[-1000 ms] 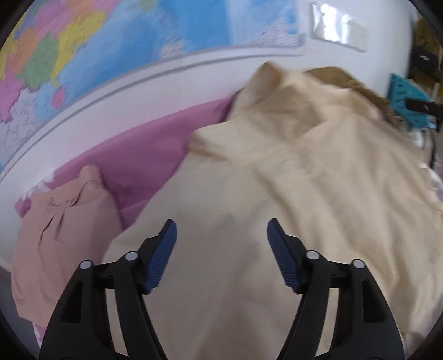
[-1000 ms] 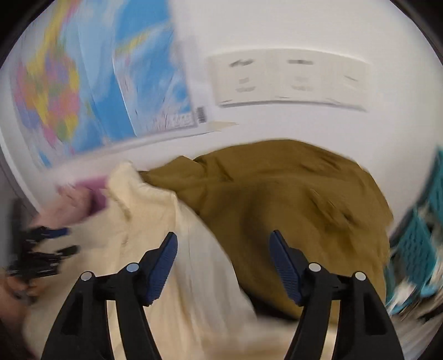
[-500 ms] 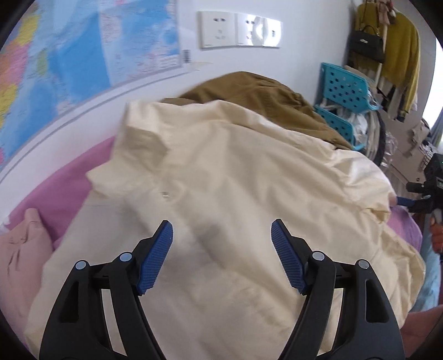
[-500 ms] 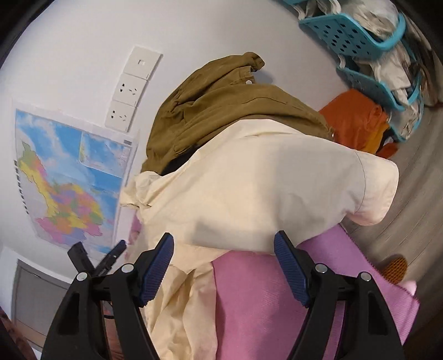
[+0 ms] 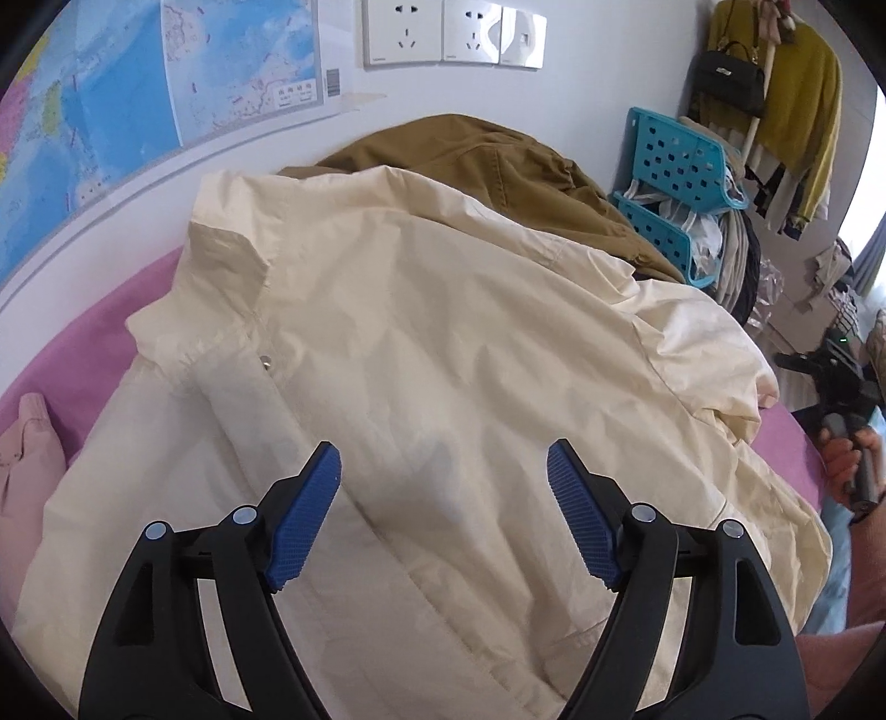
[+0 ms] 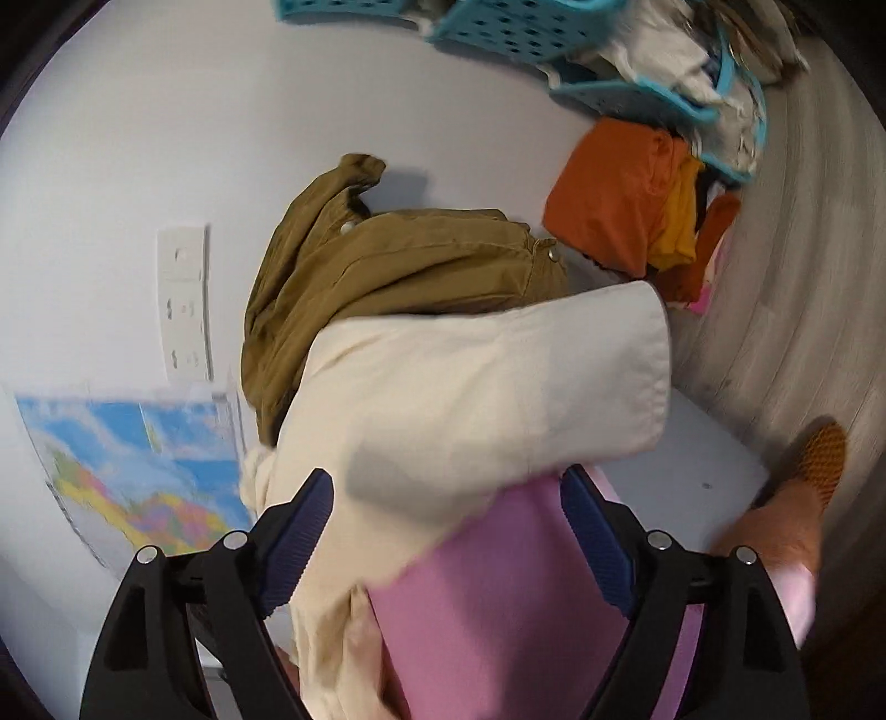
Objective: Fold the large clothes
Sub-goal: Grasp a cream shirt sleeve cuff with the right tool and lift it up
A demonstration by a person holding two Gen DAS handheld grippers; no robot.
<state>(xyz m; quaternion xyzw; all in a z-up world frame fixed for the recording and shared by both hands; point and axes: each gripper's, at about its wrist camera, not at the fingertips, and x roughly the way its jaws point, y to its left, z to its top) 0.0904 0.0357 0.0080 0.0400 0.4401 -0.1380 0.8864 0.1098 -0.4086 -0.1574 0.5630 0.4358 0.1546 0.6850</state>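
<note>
A large cream jacket (image 5: 421,343) lies spread on the pink-covered surface (image 5: 83,343), collar at the upper left. My left gripper (image 5: 443,498) hovers over its middle, jaws opening, nothing between the blue pads. In the right wrist view, rolled sideways, the cream jacket's sleeve (image 6: 498,399) lies over the pink cover (image 6: 498,598). My right gripper (image 6: 448,531) sits low by the sleeve's edge, jaws opening; cloth shows between the pads but they do not press on it. The right gripper (image 5: 841,387) also shows at the right edge of the left wrist view, in a hand.
An olive-brown jacket (image 5: 498,160) is heaped behind the cream one against the wall. A pink garment (image 5: 27,459) lies at the left. Blue plastic baskets (image 5: 675,183) with clothes stand at the right, orange clothes (image 6: 626,205) beside them. A map (image 5: 111,111) and sockets (image 5: 448,30) are on the wall.
The left gripper swung right across the cream jacket, from its left side to its middle. The right gripper rolled sideways and dropped to the sleeve's edge. Both jaws widened.
</note>
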